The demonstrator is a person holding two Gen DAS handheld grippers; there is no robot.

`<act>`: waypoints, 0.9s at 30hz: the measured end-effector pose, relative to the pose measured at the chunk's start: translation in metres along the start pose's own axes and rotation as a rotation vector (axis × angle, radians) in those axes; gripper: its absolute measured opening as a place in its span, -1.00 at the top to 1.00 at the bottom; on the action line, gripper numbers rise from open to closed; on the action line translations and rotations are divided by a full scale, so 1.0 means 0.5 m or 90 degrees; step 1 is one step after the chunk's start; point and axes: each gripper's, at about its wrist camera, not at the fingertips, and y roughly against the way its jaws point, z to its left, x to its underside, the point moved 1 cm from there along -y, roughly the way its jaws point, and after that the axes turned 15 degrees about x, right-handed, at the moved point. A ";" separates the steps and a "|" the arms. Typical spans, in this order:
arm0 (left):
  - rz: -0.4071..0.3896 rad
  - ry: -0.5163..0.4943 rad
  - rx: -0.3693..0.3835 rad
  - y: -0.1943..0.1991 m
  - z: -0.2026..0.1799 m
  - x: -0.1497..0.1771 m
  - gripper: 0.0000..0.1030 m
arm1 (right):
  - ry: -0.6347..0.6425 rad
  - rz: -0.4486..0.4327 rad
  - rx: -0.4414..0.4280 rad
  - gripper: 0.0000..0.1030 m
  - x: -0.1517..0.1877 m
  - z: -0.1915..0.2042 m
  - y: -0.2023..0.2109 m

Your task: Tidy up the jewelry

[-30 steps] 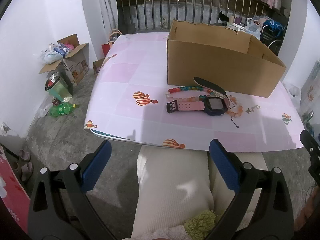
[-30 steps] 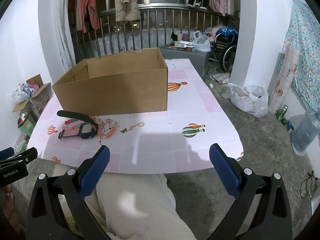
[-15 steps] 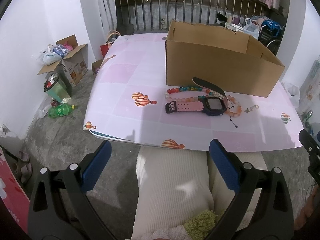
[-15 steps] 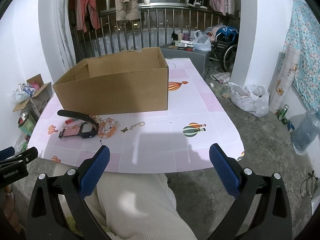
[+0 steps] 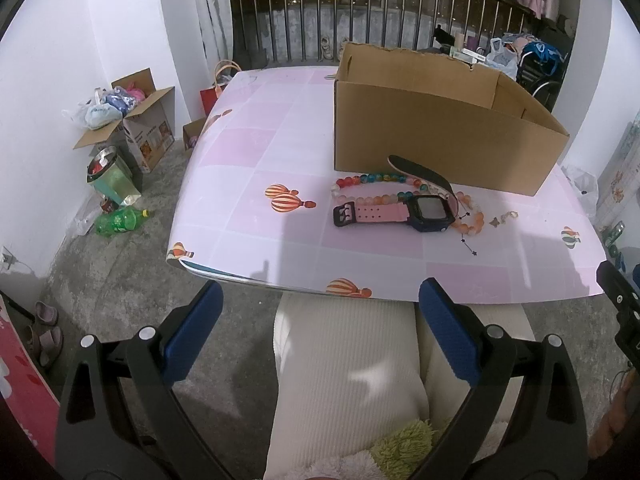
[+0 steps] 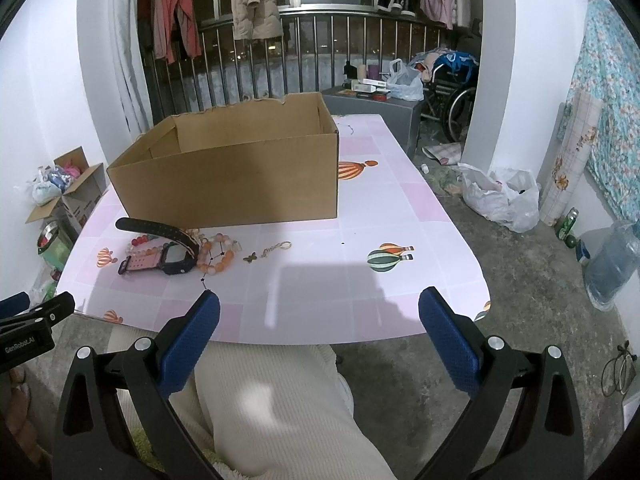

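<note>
I hold both grippers low over my lap, short of the desk [image 5: 248, 152] edge, so each camera takes in the whole spread before I commit to a pick. The left gripper [image 5: 316, 336] has its fingers wide apart and empty; the right gripper [image 6: 320, 336] is the same, spread and holding nothing.

The jewelry sits in one cluster just in front of the cardboard box [image 5: 436, 136], which stands open-topped toward the back of the desk, presumably as the place to put things. The watch [image 5: 400, 210] with its pink strap lies flat, its dark strap end curling up toward the box wall. A multicoloured bead bracelet [image 5: 370, 180] runs behind the watch, and an orange bead bracelet [image 6: 218, 258] touches the watch's far side. A small butterfly charm [image 6: 251, 257] and a short chain piece [image 6: 276, 249] lie apart to the right, nearer my right gripper.

Nothing is in the box that I can see, so I judge the sorting not yet begun.
</note>
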 end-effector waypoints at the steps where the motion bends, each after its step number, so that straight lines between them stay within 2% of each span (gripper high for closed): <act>1: 0.000 0.000 0.000 0.000 0.000 0.000 -0.84 | 0.000 0.000 0.000 -0.88 0.000 0.000 0.000; 17: 0.002 0.003 -0.002 -0.001 0.008 0.001 -0.84 | -0.001 0.003 0.000 -0.88 0.002 0.001 -0.002; 27: 0.022 0.006 0.000 -0.043 0.030 -0.004 -0.84 | 0.016 0.030 0.004 -0.88 0.010 0.024 -0.041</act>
